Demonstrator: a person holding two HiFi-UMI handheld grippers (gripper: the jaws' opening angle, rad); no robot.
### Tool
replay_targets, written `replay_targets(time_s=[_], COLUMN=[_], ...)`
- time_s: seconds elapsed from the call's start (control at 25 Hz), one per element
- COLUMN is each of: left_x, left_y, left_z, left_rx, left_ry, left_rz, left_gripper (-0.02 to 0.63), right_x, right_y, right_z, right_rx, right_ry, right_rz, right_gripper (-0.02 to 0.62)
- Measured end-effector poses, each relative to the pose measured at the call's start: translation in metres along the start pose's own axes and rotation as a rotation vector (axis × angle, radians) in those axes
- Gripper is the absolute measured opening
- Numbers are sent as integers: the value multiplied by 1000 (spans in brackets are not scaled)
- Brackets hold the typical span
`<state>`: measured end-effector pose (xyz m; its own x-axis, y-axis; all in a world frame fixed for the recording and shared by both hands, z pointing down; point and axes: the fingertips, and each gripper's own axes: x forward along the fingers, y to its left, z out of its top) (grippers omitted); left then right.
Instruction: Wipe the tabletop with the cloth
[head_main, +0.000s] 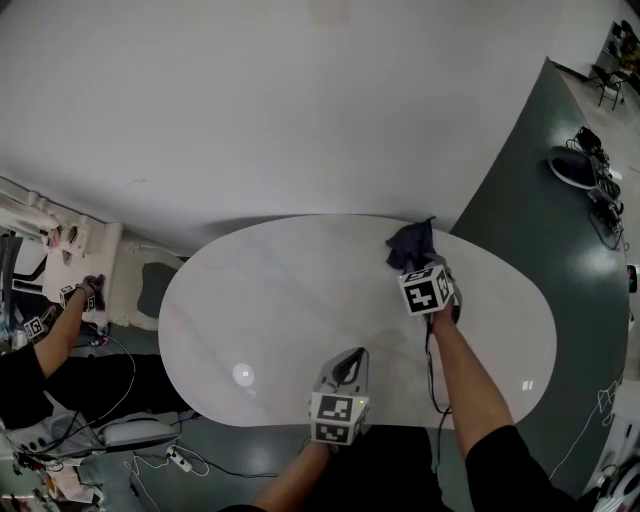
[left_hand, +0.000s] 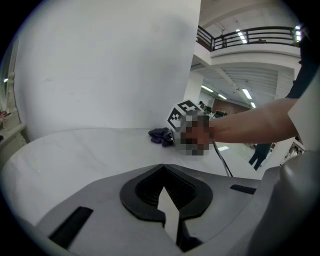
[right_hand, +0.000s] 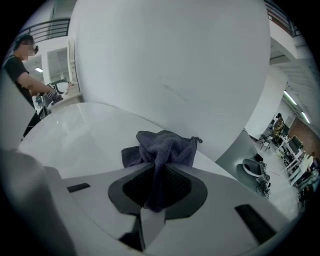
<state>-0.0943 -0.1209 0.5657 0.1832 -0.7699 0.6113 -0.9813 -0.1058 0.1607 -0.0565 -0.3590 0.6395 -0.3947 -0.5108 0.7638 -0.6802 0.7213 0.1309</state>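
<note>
Left tongs (head_main: 352, 358) together, empty, right tongs (head_main: 413, 266) clamped on cloth (head_main: 410, 243), on tabletop (head_main: 270, 320)

White curved wall (head_main: 300, 100) behind the oval white table (head_main: 230, 300). Floor (head_main: 540, 210) is dark grey-green, with cables (head_main: 190, 462) lying on it lower left. White unit (head_main: 112, 262) at left. Left gripper view shows an upper-level railing (left_hand: 250, 35) and ceiling strip lights (left_hand: 246, 93).

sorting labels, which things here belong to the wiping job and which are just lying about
In the job: cloth, tabletop, right gripper shut on the cloth.
Lying about: left gripper, shut and empty; cables on the floor; another person at the left.
</note>
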Motion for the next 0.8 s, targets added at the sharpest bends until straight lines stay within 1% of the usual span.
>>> replay_targets(time_s=[0.24,0.4,0.52,0.64,0.8], left_x=[-14,-24,-29,-26,-16], left_y=[30,62,71,74,76], left_z=[-3,-4,-2,-1,-2], left_rx=[0,39,59,32,-5], left_ry=[-10,-7,-3,5,21], left_rz=[-15,-37,-55,-60,-23], left_gripper=[6,6,6,6,6], right_x=[9,22,27,32,33], right_y=[27,50,60,63,67], right_z=[17,36,45,52,55], right_rx=[-6,-2,-1,-11,-36], right_ry=[8,7,13,21,20], right_rz=[-15,-23,-24,-12,29], right_gripper=[44,44,44,44,44])
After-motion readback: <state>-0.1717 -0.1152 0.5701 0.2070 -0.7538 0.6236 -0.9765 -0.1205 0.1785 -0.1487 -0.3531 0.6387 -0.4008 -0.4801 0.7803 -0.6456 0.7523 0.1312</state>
